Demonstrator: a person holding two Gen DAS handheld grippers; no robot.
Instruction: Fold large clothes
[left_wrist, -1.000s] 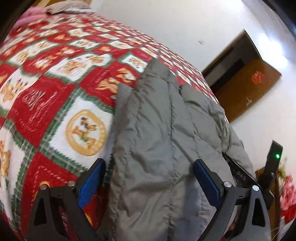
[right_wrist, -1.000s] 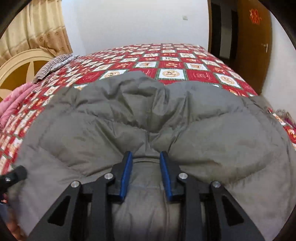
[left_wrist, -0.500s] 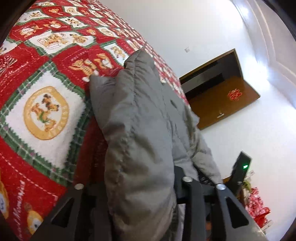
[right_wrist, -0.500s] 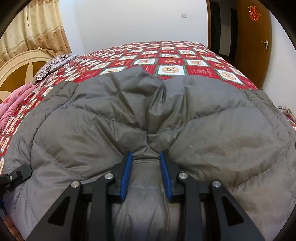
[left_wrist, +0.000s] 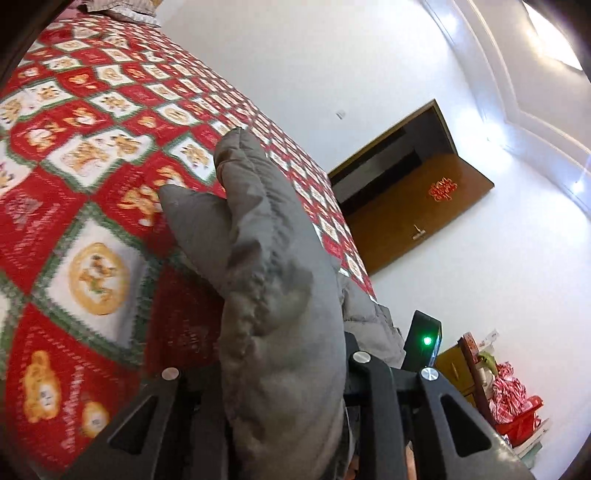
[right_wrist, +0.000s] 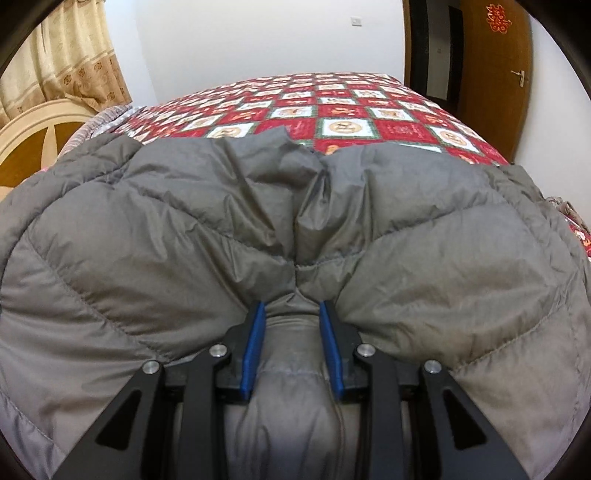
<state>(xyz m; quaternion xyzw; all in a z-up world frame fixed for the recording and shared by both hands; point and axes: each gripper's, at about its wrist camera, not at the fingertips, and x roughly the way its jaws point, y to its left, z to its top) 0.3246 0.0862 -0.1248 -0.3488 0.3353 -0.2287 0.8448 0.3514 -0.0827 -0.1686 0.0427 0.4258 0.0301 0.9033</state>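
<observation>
In the left wrist view, the left claw (left_wrist: 284, 373) has just been closing and now has a thick ridge of the grey down jacket (left_wrist: 273, 280) pinched between its fingers, the pads hidden behind the bulging fabric. From the grip the jacket's long axis runs straight ahead and away, up over the red patchwork bedspread (left_wrist: 92, 206), narrowing to a padded end that stands clear of the quilt. Its far lobe seems to touch the bedspread, though I cannot tell for certain. The open wooden door (left_wrist: 417, 206) lies off to the right, beyond the foot of the bed. In the right wrist view, the right claw (right_wrist: 291, 321) is nearly closed on a gathered fold of the same jacket (right_wrist: 147, 236), its blue pads (right_wrist: 255, 332) pressing in from both sides so the quilting puckers into a seam running away from the grip. Here the jacket spreads wide to left and right of the claw, lying on the bed with the bare bedspread (right_wrist: 343, 110) beyond it. Both claws hold near edges, so the fold would probably go forward, away from the person, toward that bare stretch.
</observation>
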